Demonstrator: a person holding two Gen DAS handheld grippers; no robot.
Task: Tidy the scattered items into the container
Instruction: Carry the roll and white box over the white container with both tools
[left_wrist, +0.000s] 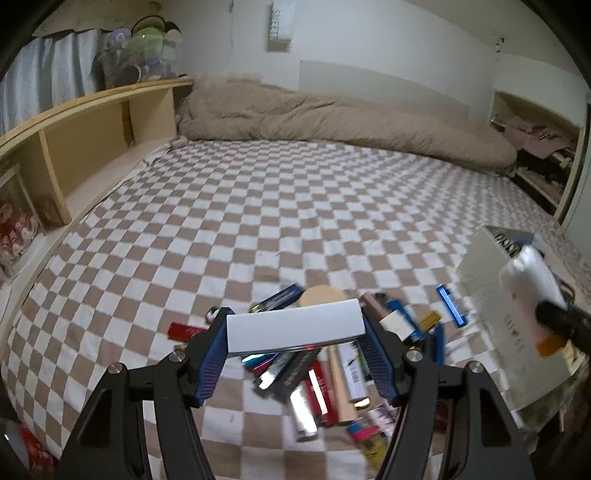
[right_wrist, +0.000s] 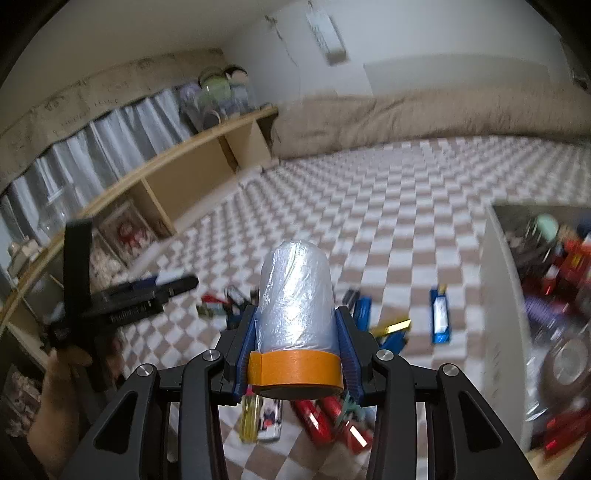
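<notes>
My left gripper (left_wrist: 294, 320) is shut on a long white box (left_wrist: 295, 326), held crosswise above a pile of small scattered boxes (left_wrist: 317, 380) on the checkered bedsheet. My right gripper (right_wrist: 296, 317) is shut on a roll of clear plastic film with an orange tape band (right_wrist: 295, 314), standing upright between the blue pads. That roll (left_wrist: 532, 280) also shows at the right of the left wrist view, in front of the white container (left_wrist: 491, 295). The container (right_wrist: 498, 295) holds several red and other items. More boxes (right_wrist: 439, 314) lie on the sheet.
A wooden shelf unit (left_wrist: 92, 129) runs along the bed's left side. A beige duvet (left_wrist: 332, 118) lies bunched at the far end. A person's hand (right_wrist: 55, 387) holds the left gripper (right_wrist: 162, 290). A wide stretch of checkered sheet (left_wrist: 258, 203) lies beyond the pile.
</notes>
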